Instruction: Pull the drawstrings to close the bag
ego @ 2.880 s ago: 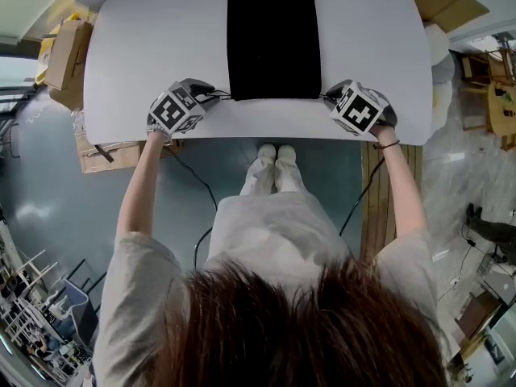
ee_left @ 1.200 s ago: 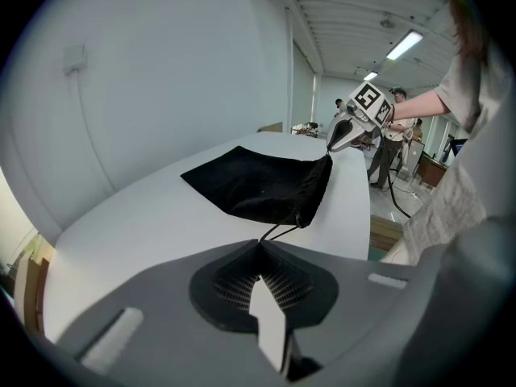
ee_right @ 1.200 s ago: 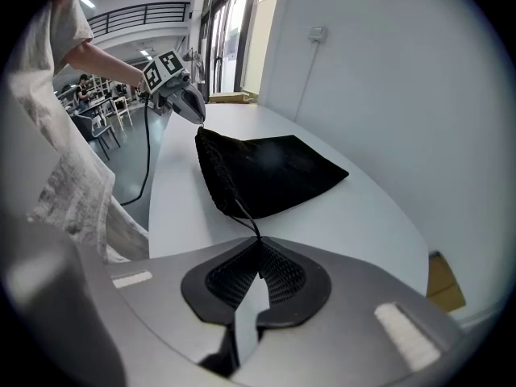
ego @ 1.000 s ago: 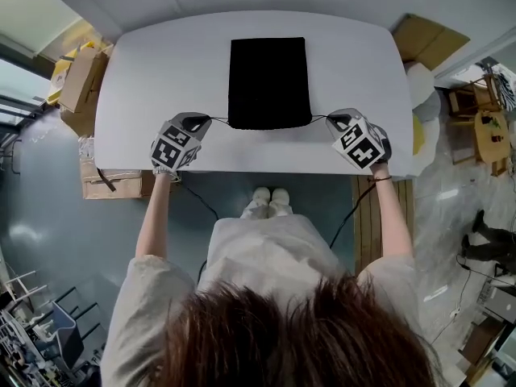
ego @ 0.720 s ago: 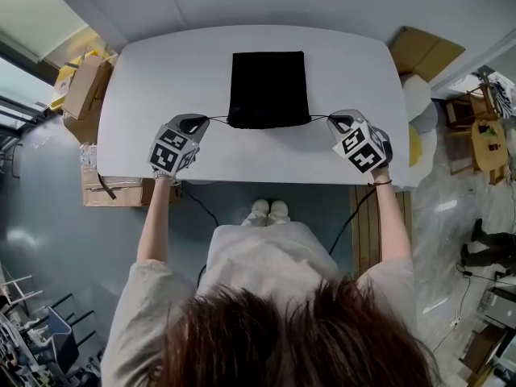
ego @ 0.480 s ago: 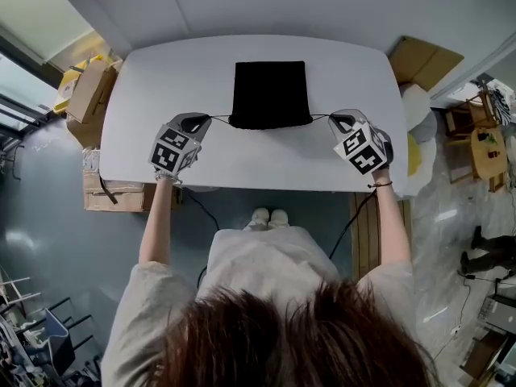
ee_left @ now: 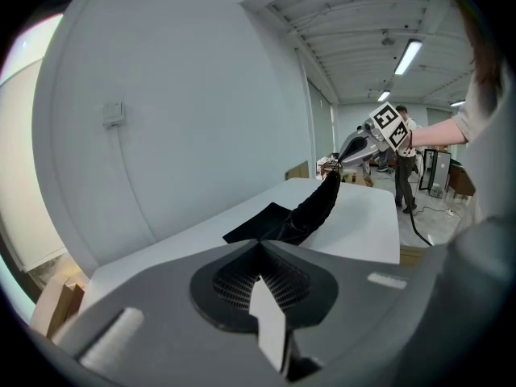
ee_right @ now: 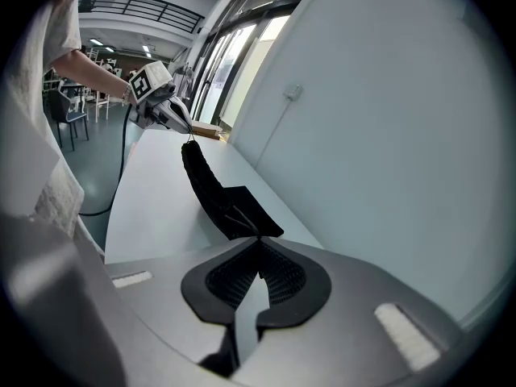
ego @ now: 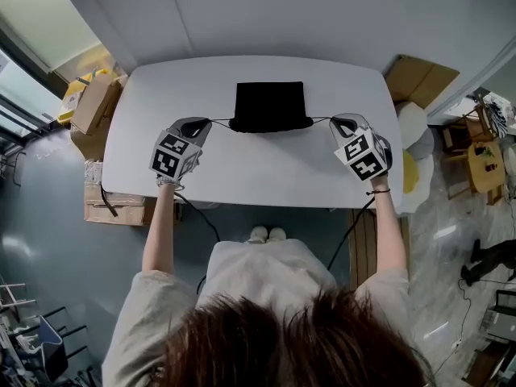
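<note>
Both grippers have risen off the surface since the earlier frames, and the black bag, which lay flat and full-length, now looks shorter, its near end gathered and lifted between them. From the head view, the left gripper and the right gripper hang above the white surface, well apart, one on each side of the bag. The left drawstring and the right drawstring run taut and nearly level from the puckered mouth out to the fingers. The bag's far end lies on the surface near its far edge. Cardboard boxes stand on the floor off the left end of the surface. From the left gripper view, the fingers are pressed together on the cord at their tips. The bag stretches away as a dark gathered ridge towards the right gripper, with a flat corner resting on the surface. From the right gripper view, the fingers are likewise closed on thin cords that lead into the bunched mouth. The bag rises in a ridge towards the left gripper, its flat part lying on the surface just ahead of the fingers.
</note>
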